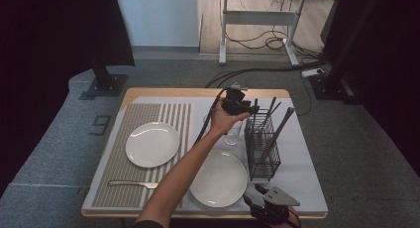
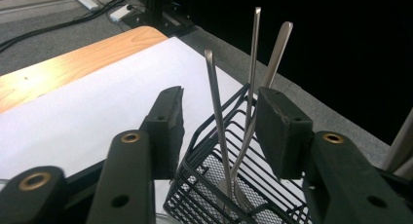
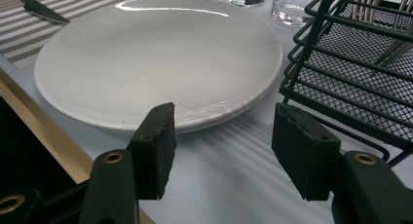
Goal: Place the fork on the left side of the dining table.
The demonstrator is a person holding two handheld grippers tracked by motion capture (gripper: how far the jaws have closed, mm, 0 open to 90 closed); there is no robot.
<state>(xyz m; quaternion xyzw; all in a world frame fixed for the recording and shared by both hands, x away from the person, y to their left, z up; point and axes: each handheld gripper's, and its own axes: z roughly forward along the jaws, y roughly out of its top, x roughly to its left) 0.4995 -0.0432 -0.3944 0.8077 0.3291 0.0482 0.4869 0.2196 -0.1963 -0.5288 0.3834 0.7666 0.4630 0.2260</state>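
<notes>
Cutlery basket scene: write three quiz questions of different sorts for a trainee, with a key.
1. True or false: the left gripper grips a cutlery handle.
2. What does the right gripper face? A plate B fork C glass
3. Where does the fork lie?

Key:
1. False; its jaws stand open around the handles in the basket, touching none.
2. A, the near plate.
3. On the striped mat, in front of the far plate.

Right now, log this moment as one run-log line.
left gripper: jaws open around cutlery handles in rack | right gripper: jaws open, holding nothing, beside near plate | fork on mat
</notes>
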